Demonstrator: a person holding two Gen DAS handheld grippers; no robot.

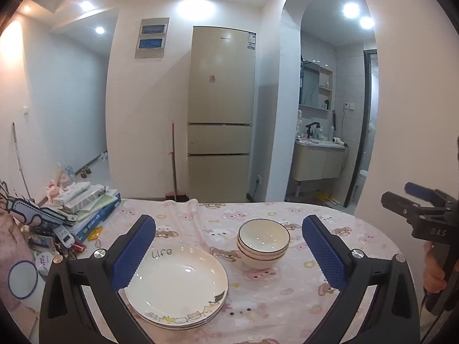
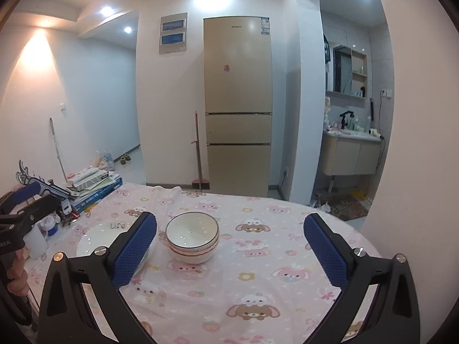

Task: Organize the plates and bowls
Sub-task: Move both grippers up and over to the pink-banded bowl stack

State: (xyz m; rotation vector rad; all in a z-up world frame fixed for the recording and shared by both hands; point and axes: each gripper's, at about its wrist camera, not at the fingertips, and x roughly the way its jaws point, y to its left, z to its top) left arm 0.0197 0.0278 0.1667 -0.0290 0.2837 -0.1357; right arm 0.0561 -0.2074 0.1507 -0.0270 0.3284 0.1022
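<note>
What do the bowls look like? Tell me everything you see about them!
The bowls are three, nested in one upright stack on the pink cartoon-animal tablecloth. They look like glossy cream ceramic with thin dark rims, and the top one is empty. The stack stands just right of the stacked plates, apparently not touching. No gripper touches it.

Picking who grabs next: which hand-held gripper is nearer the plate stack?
Left. The left hand-held gripper hangs open just over the plate stack; the right hand-held gripper faces the bowls beside it.

top plate (image 1: 178,281): "Life" | right gripper (image 1: 421,200) body: "DAS" | fridge labels: unreadable
</note>
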